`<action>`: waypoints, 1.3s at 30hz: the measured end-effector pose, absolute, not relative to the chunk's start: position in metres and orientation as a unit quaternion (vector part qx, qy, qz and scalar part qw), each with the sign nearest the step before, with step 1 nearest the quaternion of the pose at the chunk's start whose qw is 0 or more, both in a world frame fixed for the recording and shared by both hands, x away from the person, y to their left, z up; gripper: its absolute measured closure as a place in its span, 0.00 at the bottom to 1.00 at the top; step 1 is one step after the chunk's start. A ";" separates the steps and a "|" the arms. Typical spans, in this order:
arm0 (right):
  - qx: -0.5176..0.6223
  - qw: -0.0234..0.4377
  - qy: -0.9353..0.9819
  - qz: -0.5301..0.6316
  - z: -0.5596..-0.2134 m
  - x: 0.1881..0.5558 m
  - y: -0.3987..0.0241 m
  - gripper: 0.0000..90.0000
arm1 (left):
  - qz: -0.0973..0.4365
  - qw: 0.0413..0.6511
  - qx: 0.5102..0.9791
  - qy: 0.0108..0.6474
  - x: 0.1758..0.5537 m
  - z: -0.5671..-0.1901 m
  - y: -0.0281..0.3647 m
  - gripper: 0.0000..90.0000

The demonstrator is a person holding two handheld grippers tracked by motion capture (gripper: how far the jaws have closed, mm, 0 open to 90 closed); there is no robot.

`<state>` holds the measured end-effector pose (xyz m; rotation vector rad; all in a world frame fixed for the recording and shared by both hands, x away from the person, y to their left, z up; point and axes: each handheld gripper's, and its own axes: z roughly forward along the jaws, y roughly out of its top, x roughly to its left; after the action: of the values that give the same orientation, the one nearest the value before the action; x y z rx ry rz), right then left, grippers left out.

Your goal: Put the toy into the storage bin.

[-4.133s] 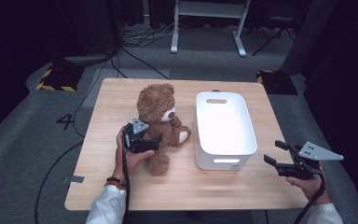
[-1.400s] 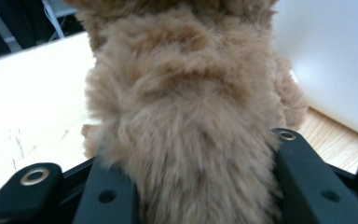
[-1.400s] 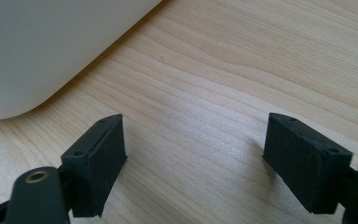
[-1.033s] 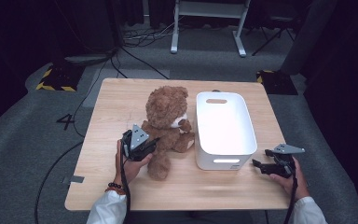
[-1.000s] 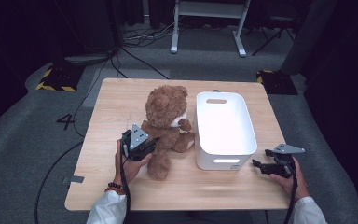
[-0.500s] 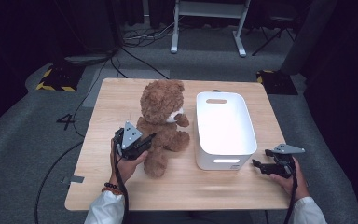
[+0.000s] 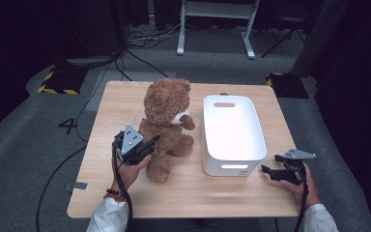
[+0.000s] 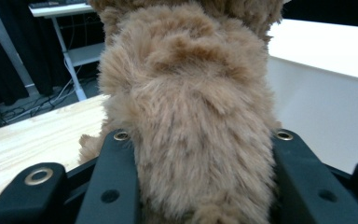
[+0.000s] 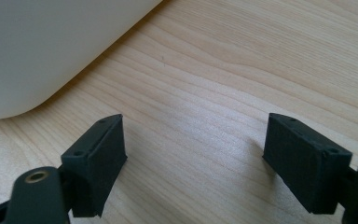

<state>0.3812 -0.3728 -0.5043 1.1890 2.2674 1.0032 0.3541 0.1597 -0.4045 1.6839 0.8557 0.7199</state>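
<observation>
Left tool [image 7: 147, 145] clamped on bear [image 7: 166, 123]; bin [image 7: 232, 128] waiting.

Bear sits upright mid-bench [image 7: 125, 101], just left of the white bin, apart from its wall. Left tool's jaws press into the plush from both sides, low on the bear's near flank; the left gripper view has fur [image 8: 191, 121] bulging between the two black jaws, so the grip looks firm. Bear's legs look to be resting on the wood, though a slight lift cannot be ruled out. Right tool [image 7: 270, 172] rests near the bin's near right corner, jaws wide, nothing between them, bare wood [image 9: 205, 112] under them. Bin is empty. Judged: grasp made, transfer not begun. Left to do, likely: raise bear clear of the rim, carry it right, lower it in, let go.
</observation>
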 end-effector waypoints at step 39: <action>0.424 0.195 0.809 0.358 -0.504 0.381 -0.373 0.23 | 0.317 0.583 0.673 0.325 0.344 -0.359 0.163 0.71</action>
<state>0.3812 -0.3728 -0.5044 1.1875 2.2669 1.0030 0.3438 0.1628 -0.3594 1.5721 0.7592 0.7395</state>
